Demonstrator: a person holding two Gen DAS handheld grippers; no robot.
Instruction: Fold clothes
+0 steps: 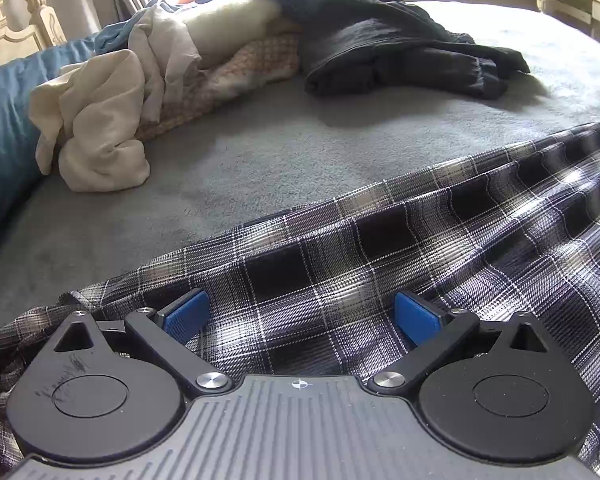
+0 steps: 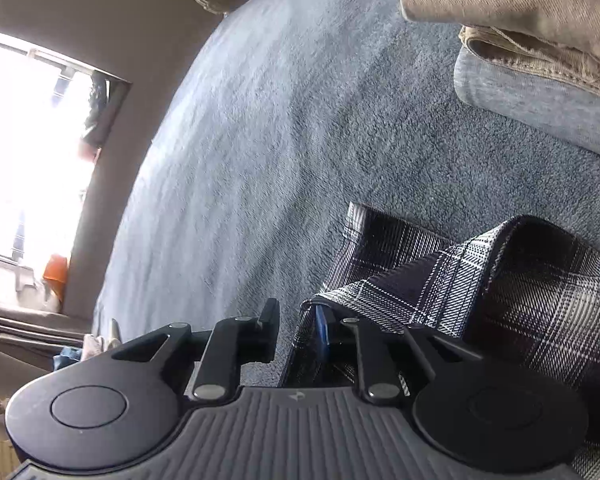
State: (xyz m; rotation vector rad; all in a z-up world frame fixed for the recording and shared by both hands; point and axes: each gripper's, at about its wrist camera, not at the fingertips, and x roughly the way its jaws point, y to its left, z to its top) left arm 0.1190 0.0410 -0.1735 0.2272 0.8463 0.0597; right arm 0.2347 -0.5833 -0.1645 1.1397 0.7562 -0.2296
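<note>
We read no writing anywhere. Our left gripper [image 1: 300, 316] tilts down over the plaid shirt [image 1: 419, 248] spread on the bed [image 1: 260, 152], its 2 fingers wide apart. Our right gripper [image 2: 298, 332], rolled sideways, has fingers narrowly parted, a shirt fold between them.

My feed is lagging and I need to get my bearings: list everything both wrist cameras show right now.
plaid shirt: one, navy and white, spread on the bed's near side
bedspread: one, grey-blue, under everything
dark garments: heap, black, far side
cream garments: crumpled pile, left
checked cloth: one, tan, under the pile
folded stack: beige on grey, right
headboard: cream, far left
left gripper: open over the shirt
right gripper: partly open, shirt edge between its fingers
</note>
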